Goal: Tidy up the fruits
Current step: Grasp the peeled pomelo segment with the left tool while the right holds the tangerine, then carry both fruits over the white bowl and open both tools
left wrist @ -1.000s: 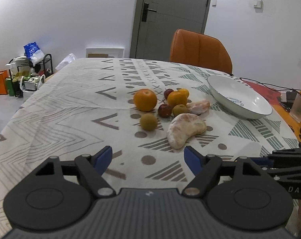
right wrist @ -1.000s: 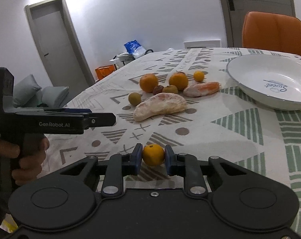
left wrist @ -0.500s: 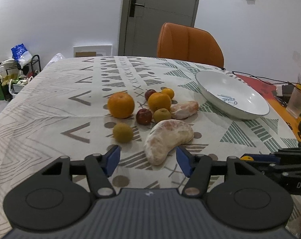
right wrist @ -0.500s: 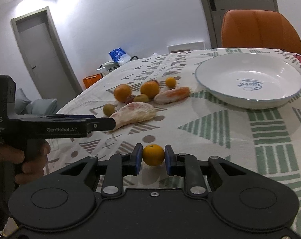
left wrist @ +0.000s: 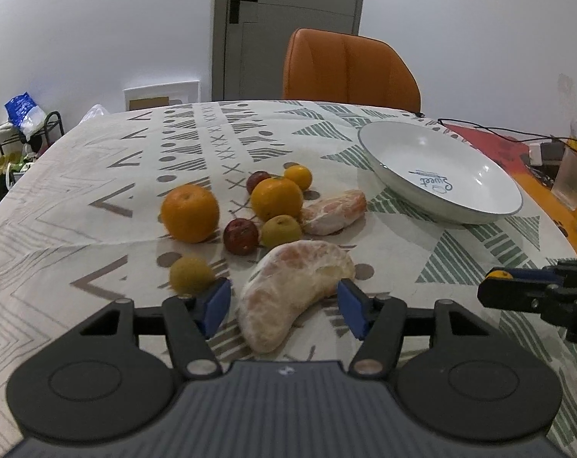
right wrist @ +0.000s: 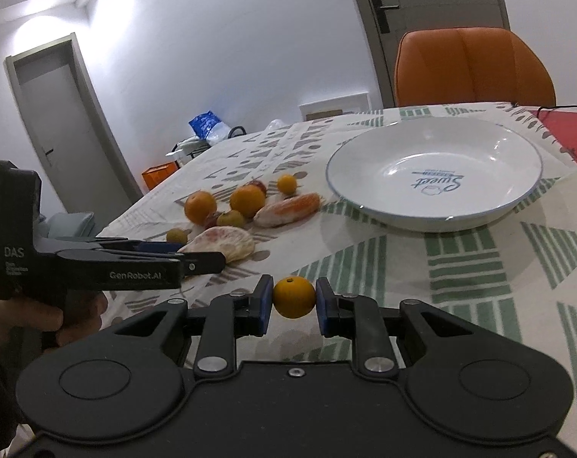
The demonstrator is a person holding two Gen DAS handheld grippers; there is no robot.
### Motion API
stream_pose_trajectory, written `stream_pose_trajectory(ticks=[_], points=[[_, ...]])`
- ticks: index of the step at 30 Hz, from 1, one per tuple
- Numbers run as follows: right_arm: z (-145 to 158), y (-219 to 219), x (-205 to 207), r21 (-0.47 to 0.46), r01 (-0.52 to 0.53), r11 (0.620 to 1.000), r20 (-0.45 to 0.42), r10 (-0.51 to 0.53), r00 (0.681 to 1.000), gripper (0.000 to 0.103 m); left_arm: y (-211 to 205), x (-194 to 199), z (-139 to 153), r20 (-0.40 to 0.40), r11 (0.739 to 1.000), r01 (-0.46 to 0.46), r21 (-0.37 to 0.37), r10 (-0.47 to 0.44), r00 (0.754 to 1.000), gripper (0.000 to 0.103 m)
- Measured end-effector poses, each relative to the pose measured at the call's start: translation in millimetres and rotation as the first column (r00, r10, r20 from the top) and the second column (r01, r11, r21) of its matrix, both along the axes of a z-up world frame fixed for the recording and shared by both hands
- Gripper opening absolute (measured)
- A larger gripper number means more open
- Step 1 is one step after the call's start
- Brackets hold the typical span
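Note:
My left gripper is open, its blue pads on either side of a large peeled pomelo segment on the patterned tablecloth. Behind it lie two oranges, a red fruit, small green fruits, a smaller peeled segment and a small tangerine. My right gripper is shut on a small tangerine, held above the cloth in front of the empty white bowl. The bowl also shows in the left wrist view.
An orange chair stands behind the table. A plastic cup and cables lie at the right edge on an orange mat. The left gripper body shows at the left of the right wrist view.
My left gripper moved forward until its pads flank the large peeled segment. My right gripper carried the small tangerine closer to the bowl.

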State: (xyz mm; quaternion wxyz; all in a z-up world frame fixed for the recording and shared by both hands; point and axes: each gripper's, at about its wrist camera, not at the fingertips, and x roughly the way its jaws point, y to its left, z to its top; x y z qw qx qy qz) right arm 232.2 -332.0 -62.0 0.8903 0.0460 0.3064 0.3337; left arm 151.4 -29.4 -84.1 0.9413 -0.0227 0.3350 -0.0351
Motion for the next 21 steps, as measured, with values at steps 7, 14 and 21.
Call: stream_pose_trajectory(ticks=[7,14,21], points=[[1.1,-6.9,2.8,0.014,0.017,1.0,0.008,-0.017,1.0,0.022,-15.6,5.5,-1.5,0.009,0.999,0.023,0.037,-0.024,1.0,0.043],[5.9,-10.2,3.9,0.032,0.017,0.999,0.028,-0.018,0.999,0.022,-22.5,2.1,6.7,0.015,0.999,0.048,0.018,-0.048,0.999,0.033],[15.8,-15.0,9.9,0.042,0.034,0.999,0.068,-0.037,0.997,0.022,-26.9,-2.3,25.5,0.066,0.999,0.049,0.01,-0.049,0.997,0.033]])
